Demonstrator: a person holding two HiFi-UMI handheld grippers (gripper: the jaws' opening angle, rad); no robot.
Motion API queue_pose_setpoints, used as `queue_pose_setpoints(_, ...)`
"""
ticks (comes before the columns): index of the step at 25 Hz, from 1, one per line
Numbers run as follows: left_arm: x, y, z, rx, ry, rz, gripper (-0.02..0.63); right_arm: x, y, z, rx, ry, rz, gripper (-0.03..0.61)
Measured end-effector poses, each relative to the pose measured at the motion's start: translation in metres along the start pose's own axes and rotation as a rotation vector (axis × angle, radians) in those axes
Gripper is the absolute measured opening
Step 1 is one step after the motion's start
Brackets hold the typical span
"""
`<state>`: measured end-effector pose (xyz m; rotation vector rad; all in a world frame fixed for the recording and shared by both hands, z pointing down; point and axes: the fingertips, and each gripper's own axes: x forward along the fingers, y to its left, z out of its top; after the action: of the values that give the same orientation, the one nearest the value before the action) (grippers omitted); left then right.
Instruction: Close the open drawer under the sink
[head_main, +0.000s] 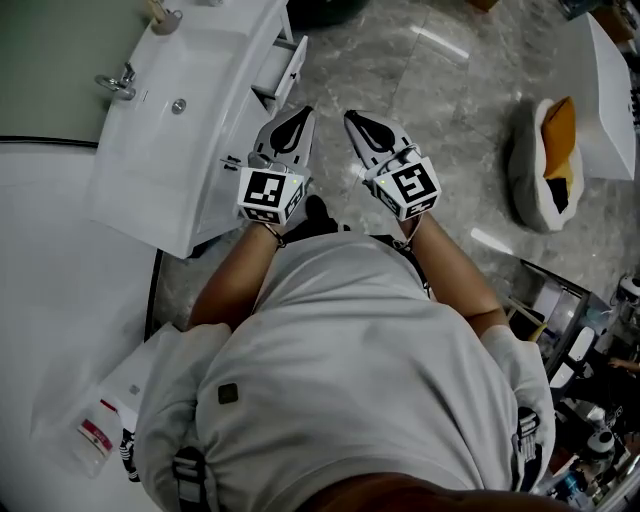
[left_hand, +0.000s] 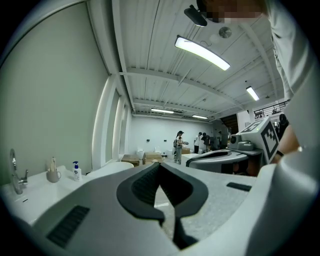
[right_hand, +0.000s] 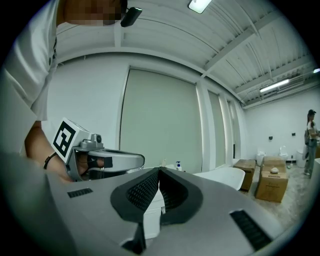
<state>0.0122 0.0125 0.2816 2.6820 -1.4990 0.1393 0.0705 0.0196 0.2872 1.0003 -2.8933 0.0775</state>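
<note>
**Drawer open, both grippers shut and empty, short of it**

Head view, left to right:
- Far left: a broad white curved surface (head_main: 60, 300); can't tell what it is. A red-labelled plastic bottle (head_main: 95, 436) lies on it.
- Next is the white sink vanity (head_main: 140, 200), with the faucet (head_main: 118, 84) at the basin's left edge, the drain (head_main: 178, 105) mid-basin and a cup (head_main: 165, 16) at the top corner.
- The drawer (head_main: 284, 66) sticks out of the vanity's front near the top of frame, hanging over the floor.
- Just beside the vanity's front edge is the left gripper (head_main: 300, 116), tips pointing up-frame toward the drawer but apart from it. Its own view shows the jaws meeting tip to tip with nothing between them.
- Close alongside is the right gripper (head_main: 354, 121), roughly parallel, over bare floor. Its jaws are also together and empty.
- The floor (head_main: 440, 110) is glossy grey marble with light streaks on it. It is bare between the tips and the drawer, and rightward as far as a white-and-orange bag (head_main: 545, 160).
- Far right: the edge of a white fixture (head_main: 610, 100). Lower right: a clutter of gear (head_main: 585, 370).

Gripper views show a big hall with a ribbed white ceiling, strip lights and pale green wall panels. There is also a freestanding bathtub (right_hand: 225, 176), cardboard boxes (right_hand: 272, 182) and people far back (left_hand: 178, 146).
</note>
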Motion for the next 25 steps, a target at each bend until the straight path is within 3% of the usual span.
queue_pose_setpoints(11, 0.036, 0.085, -0.013, -0.030, 0.026, 0.109, 0.008, 0.090, -0.050, -0.016, -0.052, 0.064, 0.096, 0.025)
queue_pose_setpoints(19, 0.079, 0.149, -0.039, -0.065, 0.049, 0.303, 0.008, 0.172, -0.104, -0.060, -0.066, 0.111, 0.278, 0.026)
queue_pose_setpoints(25, 0.118, 0.191, -0.079, -0.112, 0.082, 0.456, 0.008, 0.233, -0.144, -0.102, -0.085, 0.149, 0.435, 0.026)
